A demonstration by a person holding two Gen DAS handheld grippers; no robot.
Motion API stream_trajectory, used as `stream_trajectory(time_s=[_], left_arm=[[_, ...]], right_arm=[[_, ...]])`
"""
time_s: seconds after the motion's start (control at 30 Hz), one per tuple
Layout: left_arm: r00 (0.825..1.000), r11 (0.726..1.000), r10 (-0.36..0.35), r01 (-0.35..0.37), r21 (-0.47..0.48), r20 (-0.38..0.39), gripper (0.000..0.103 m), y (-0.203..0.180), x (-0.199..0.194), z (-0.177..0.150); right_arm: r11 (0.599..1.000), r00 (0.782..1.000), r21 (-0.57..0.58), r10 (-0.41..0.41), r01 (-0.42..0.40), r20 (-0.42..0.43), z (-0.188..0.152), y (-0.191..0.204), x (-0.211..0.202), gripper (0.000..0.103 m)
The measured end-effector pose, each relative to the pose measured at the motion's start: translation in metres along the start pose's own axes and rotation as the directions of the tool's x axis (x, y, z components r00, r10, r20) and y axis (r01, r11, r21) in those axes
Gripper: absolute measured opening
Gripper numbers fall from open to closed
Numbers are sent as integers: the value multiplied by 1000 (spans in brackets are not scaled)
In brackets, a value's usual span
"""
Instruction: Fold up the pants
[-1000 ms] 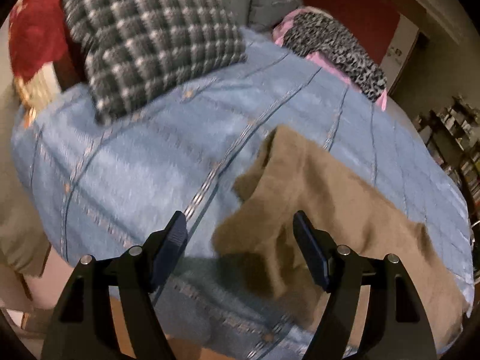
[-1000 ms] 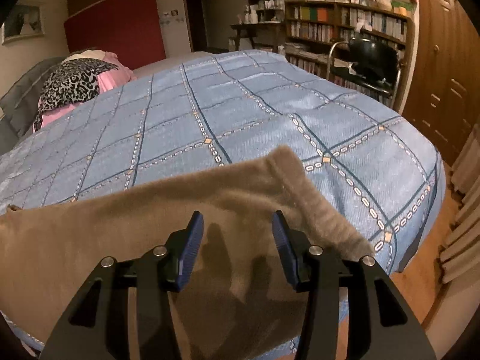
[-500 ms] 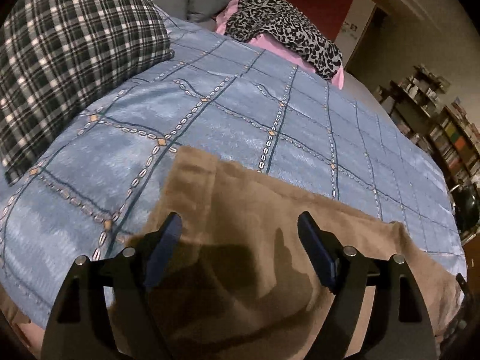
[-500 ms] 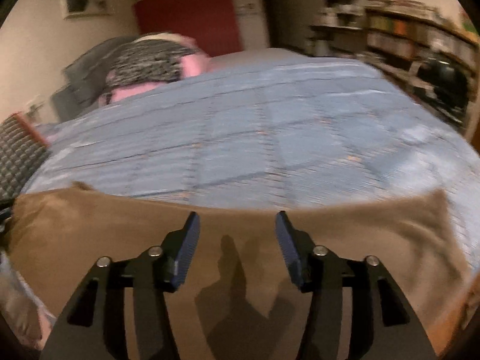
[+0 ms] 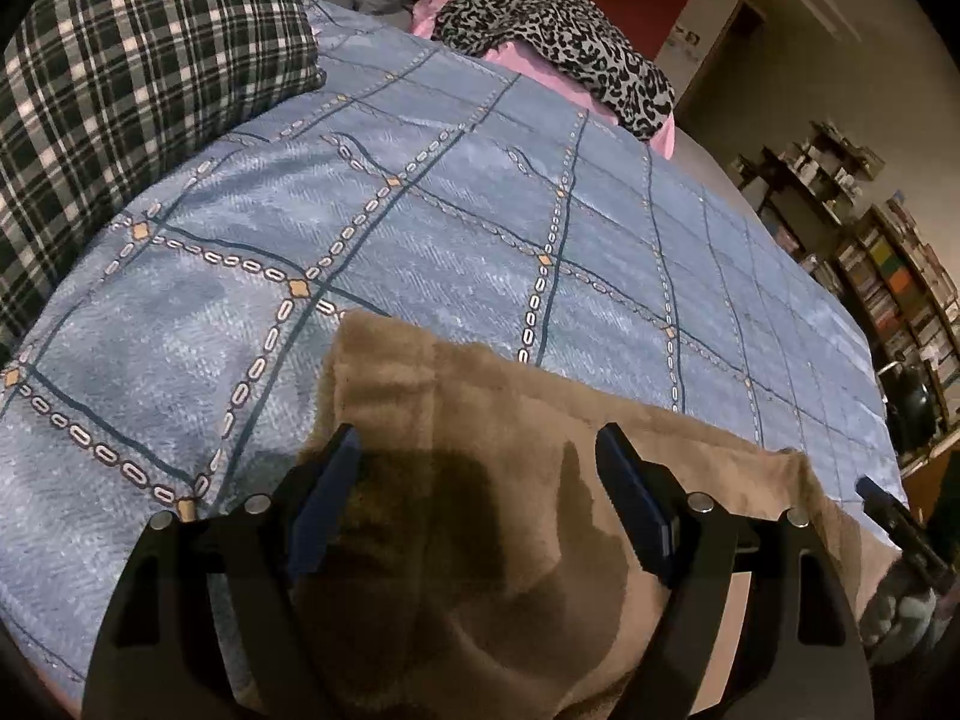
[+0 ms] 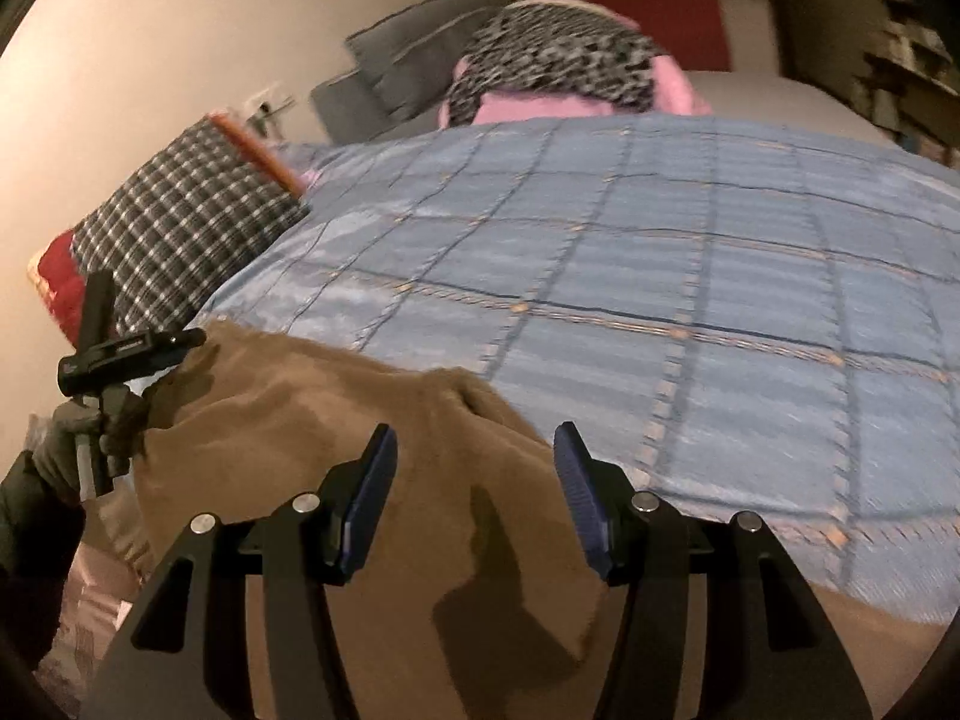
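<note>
Brown fleece pants [image 5: 492, 420] lie along the near edge of a bed with a blue patterned cover [image 5: 450, 210]. My left gripper [image 5: 477, 480] is open and empty, hovering over the pants near their left end. In the right wrist view the pants [image 6: 300, 408] spread to the left, with a bump in the far edge. My right gripper [image 6: 474, 480] is open and empty, over the pants further right. The left gripper [image 6: 114, 360] shows at the left edge there, held in a gloved hand.
A plaid pillow [image 5: 120, 72] lies at the bed's left head end. A leopard-print cloth on a pink pillow [image 5: 558, 42] sits at the far side. Bookshelves [image 5: 888, 276] stand to the right of the bed. A grey cushion [image 6: 420, 78] leans by the wall.
Both grippers swung round and now sit low over the pants. The right view turned left towards the pillows. The pants look more spread along the bed edge. Both jaws stayed open.
</note>
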State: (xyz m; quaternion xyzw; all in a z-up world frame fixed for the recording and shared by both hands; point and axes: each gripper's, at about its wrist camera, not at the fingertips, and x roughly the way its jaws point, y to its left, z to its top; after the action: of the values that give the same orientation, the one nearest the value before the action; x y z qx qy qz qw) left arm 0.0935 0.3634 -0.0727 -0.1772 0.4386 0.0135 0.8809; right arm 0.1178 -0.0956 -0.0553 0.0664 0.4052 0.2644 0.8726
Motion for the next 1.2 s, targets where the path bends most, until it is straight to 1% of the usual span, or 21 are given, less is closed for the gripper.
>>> stream_trajectory(time_s=[0.03, 0.1, 0.13, 0.2, 0.23, 0.27, 0.33, 0.37, 0.4, 0.6, 0.7, 0.8, 0.83, 0.87, 0.9, 0.97, 1.0, 1.03, 1.07, 1.1, 1.2], left_arm=[[1000, 1000, -3, 3, 2, -3, 81, 0, 2, 0], [1000, 1000, -1, 1, 15, -9, 71, 0, 4, 0], [1000, 1000, 11, -11, 20, -16, 57, 0, 5, 0], [1000, 1000, 12, -11, 10, -24, 39, 3, 6, 1], [1000, 1000, 8, -7, 3, -26, 25, 5, 6, 2], [1000, 1000, 0, -1, -5, -28, 22, 6, 6, 4], [1000, 1000, -1, 2, 10, -18, 18, 4, 2, 6], [1000, 1000, 3, -3, 20, -12, 16, 2, -2, 5], [1000, 999, 12, -12, 38, 0, 15, -3, -5, 8], [995, 996, 28, -35, 79, 92, 12, -17, -18, 32], [995, 995, 44, -51, 85, 86, 12, -15, -4, 42], [996, 991, 81, -86, 102, 45, 13, -11, 23, 44], [995, 990, 92, -95, 108, 34, 17, -10, 30, 42], [994, 988, 104, -107, 109, 29, 23, -9, 35, 40], [994, 988, 109, -111, 105, 33, 25, -5, 37, 37], [992, 989, 115, -119, 84, 45, 51, 1, 34, 33], [991, 990, 125, -128, 67, 50, 59, 6, 32, 31], [991, 991, 126, -129, 47, 54, 70, 10, 29, 30], [991, 992, 121, -122, 27, 59, 73, 15, 25, 28], [991, 993, 116, -117, 8, 66, 73, 21, 19, 25], [981, 987, 161, -162, 0, 106, 77, 27, 0, 19]], right_arm=[[1000, 1000, -8, 9, -9, -11, 3, 2, 7, 55], [1000, 999, -15, 19, -20, -42, 7, 6, 26, 55], [1000, 998, -16, 22, -23, -55, 10, 4, 34, 55], [999, 996, -19, 30, -32, -90, 13, 5, 52, 55], [999, 994, -20, 35, -37, -101, 11, 4, 57, 52], [998, 992, -22, 48, -51, -120, 11, 5, 66, 42], [997, 984, -33, 65, -71, -164, 9, 8, 80, 30], [996, 982, -42, 69, -78, -175, 8, 9, 83, 14], [996, 982, -53, 65, -76, -179, 8, 11, 85, 9], [1000, 997, -28, 8, -10, -82, 23, 8, 73, 6], [999, 996, -35, -28, 24, -89, 28, 5, 82, 6], [998, 992, -28, -53, 50, -115, 25, -1, 97, 6], [998, 990, -18, -58, 56, -132, 23, -4, 104, 6], [998, 988, -15, -61, 60, -140, 23, -5, 108, 7], [998, 987, -14, -65, 63, -145, 22, -6, 110, 7], [998, 986, -10, -68, 67, -150, 21, -7, 110, 12], [997, 986, -6, -71, 71, -153, 22, -7, 111, 14], [997, 986, 1, -73, 74, -152, 22, -8, 110, 21], [997, 986, 12, -77, 80, -147, 22, -9, 107, 30], [996, 987, 22, -85, 88, -136, 23, -10, 103, 33], [994, 991, 39, -102, 106, -80, 24, -12, 82, 37]])
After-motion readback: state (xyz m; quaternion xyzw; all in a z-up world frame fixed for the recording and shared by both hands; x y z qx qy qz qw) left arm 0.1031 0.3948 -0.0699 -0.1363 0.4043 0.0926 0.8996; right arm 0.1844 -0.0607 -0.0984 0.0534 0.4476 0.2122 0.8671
